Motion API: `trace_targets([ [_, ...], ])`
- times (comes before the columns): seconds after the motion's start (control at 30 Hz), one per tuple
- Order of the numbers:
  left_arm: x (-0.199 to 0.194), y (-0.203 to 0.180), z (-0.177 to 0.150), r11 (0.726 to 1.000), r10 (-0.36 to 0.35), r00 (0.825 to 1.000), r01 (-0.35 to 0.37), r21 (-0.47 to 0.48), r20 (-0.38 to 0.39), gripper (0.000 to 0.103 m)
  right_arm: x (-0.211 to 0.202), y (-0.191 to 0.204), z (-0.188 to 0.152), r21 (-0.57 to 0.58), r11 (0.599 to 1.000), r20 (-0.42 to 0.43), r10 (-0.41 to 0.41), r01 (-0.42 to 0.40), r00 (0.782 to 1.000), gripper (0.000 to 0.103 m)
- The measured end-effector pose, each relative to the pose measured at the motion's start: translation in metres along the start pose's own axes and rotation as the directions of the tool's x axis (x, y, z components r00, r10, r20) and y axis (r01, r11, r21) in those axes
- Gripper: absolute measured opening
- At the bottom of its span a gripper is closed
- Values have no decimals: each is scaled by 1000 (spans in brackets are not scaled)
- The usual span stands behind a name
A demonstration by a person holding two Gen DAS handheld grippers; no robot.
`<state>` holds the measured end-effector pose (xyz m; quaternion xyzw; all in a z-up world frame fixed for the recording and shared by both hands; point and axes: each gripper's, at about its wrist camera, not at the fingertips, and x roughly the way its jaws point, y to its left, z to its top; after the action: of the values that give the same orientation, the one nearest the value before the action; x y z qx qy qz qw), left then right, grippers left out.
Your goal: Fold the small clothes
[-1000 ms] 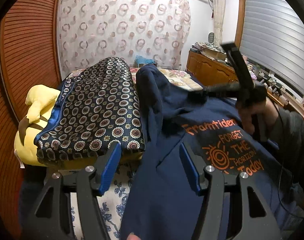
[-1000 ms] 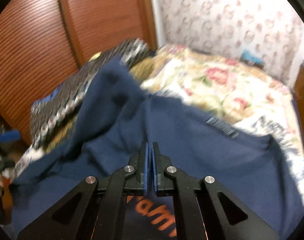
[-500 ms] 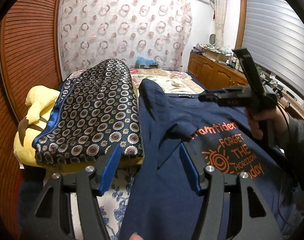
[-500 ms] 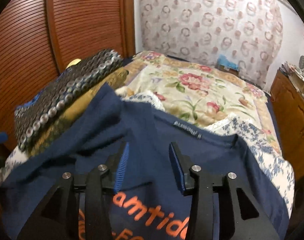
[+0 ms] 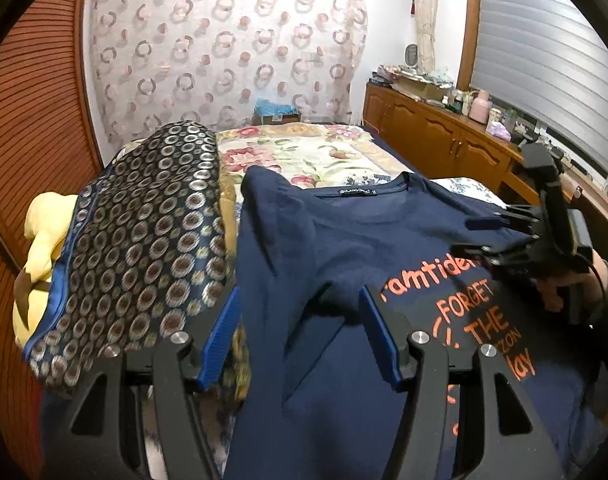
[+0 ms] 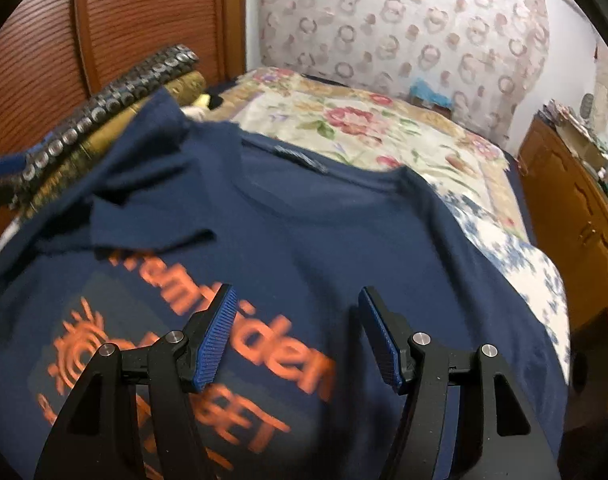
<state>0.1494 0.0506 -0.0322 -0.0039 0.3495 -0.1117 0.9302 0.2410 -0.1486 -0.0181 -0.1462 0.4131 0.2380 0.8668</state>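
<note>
Both grippers hover over the navy T-shirt [image 5: 344, 240] spread print-up on the floral bed [image 5: 304, 152]. Only the left wrist view shows the hand [image 5: 564, 288] gripping the right gripper [image 5: 476, 236] above the orange lettering. Left gripper [image 5: 300, 336] stands apart, empty, above the shirt's folded-in sleeve [image 5: 304, 264]; right gripper's jaws are opening, nothing between them.
</note>
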Motion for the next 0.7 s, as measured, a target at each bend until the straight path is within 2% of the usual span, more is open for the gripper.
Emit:
trace_targets([
  [0.13,20,-4,13,999,16,1000,-16,28,-23,59,-4,-18,-14,17,1000,-21,-18,19,1000,65],
  [0.3,46,-4,30,999,27,998,-24,37,-63,49,-1,-31,-29,22,999,-47,-24,25,999,64],
  [0.5,76,-4,53,1000,14,994,-12,20,-109,49,0,-36,-33,50,999,-25,3,-2,1000,65],
  [0.67,109,-7,64,996,81,982,-74,47,-169,48,-1,-29,-33,30,999,-13,-23,24,1000,65],
  [0.7,113,-7,65,995,88,980,-81,50,-176,44,-1,-29,-33,31,999,-13,-22,23,1000,65],
])
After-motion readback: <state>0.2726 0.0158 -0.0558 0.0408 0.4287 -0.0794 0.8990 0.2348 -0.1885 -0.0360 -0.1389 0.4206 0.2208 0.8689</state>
